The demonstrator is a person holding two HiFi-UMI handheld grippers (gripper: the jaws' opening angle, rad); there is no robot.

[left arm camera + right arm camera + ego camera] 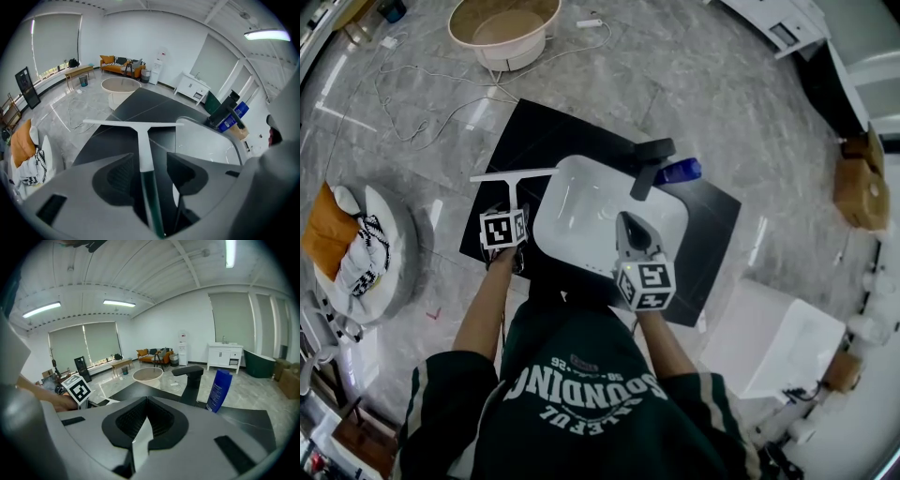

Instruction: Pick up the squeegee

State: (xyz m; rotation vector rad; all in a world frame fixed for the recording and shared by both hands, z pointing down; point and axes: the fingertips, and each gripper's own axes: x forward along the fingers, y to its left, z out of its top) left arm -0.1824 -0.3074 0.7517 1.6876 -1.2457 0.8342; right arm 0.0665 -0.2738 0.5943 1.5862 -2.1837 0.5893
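The squeegee point(514, 176) has a white T-shaped blade and a thin handle that turns dark green toward me. In the left gripper view the squeegee point(140, 136) runs straight between the jaws of my left gripper point(146, 159). The jaws stand apart, with a dark gap on each side of the handle, so it is open. I cannot tell whether the squeegee rests on the black countertop point(553, 131). In the head view my left gripper point(508, 214) sits at the counter's left edge. My right gripper point(630, 220) hovers over the white sink point(591, 206), and in its own view this gripper point(145, 420) is shut and empty.
A black faucet point(652, 159) and a blue bottle point(680, 171) stand behind the sink. On the floor are a beige round tub point(504, 28), loose cables point(422, 103) and a heap of cloth on a round seat point(356, 244). A white basin unit point(787, 347) stands at the right.
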